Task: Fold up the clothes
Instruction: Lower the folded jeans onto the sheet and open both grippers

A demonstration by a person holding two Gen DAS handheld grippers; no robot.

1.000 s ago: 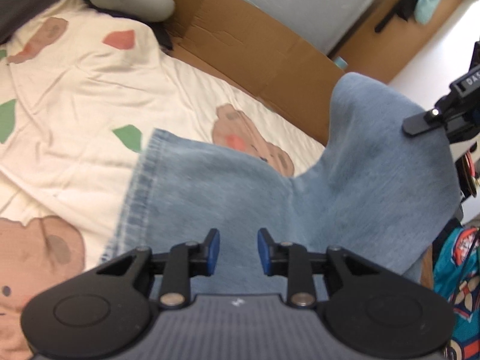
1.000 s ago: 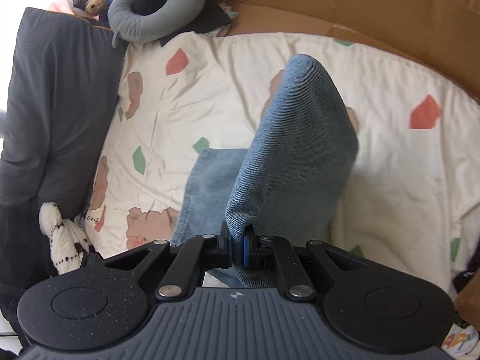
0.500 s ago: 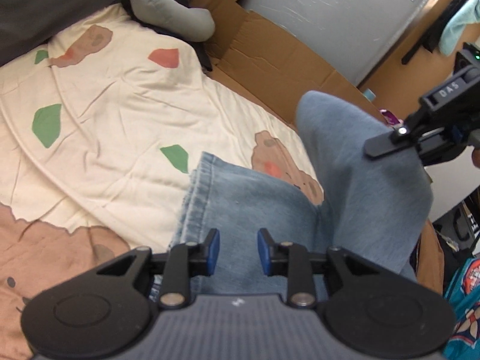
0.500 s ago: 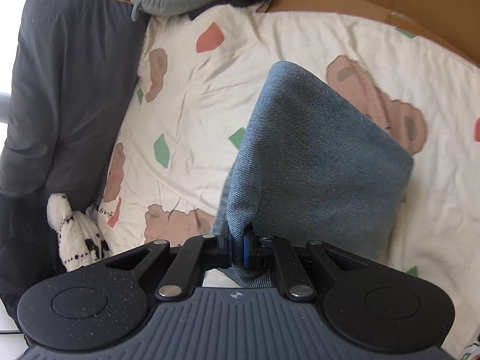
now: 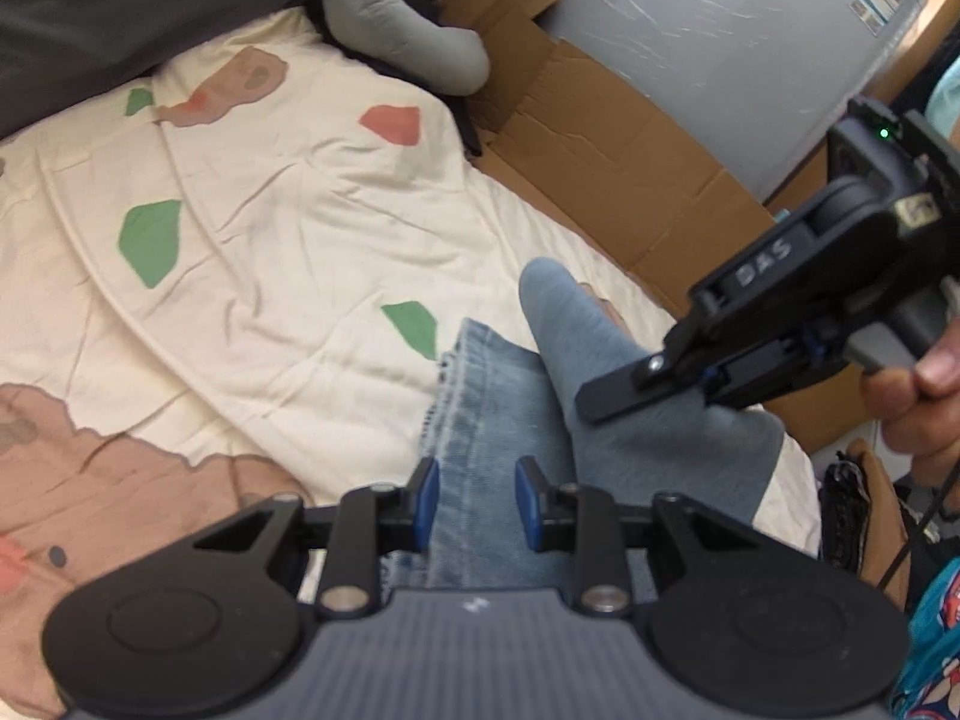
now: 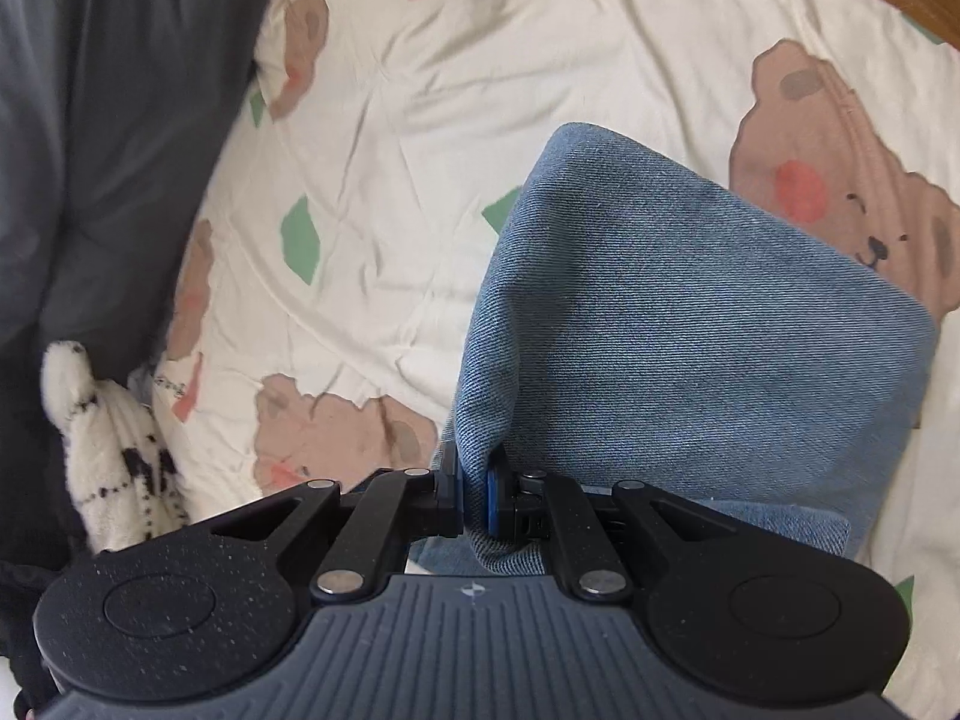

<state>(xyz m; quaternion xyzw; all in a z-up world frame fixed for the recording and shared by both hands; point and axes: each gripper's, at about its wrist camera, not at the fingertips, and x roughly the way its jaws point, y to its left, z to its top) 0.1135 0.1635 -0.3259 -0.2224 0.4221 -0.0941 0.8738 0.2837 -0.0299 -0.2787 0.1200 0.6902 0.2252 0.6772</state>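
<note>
left wrist view: the jeans (image 5: 498,420) lie on the bed, on a cream bear-print sheet (image 5: 270,240). hem end flat, stitched edge facing the camera. the other end is lifted into a soft arch over it. left hand-held gripper (image 5: 477,495) hangs just above the flat denim, jaws partly spread, nothing between the pads. right hand-held gripper (image 5: 708,375) comes in from the right, gripped by a hand (image 5: 918,396), with denim draped beneath it. readable writing: "das" moulded on its black body. a label on the grey appliance (image 5: 750,30) behind the cardboard (image 5: 600,138) is too small to read. a grey neck pillow (image 5: 396,30) lies at the head of the bed.

right wrist view: right hand-held gripper (image 6: 474,492) is pressed together on a fold of denim; the cloth tents up from the pads and falls back over the lower layer. a white plush toy (image 6: 102,444) lies at the left edge.

judgement: mid-fold. to do it well, carry the pinched edge low across until it squares with the hem, lay it down before letting go, and use the left to pin the lower layer so it does not drag.
</note>
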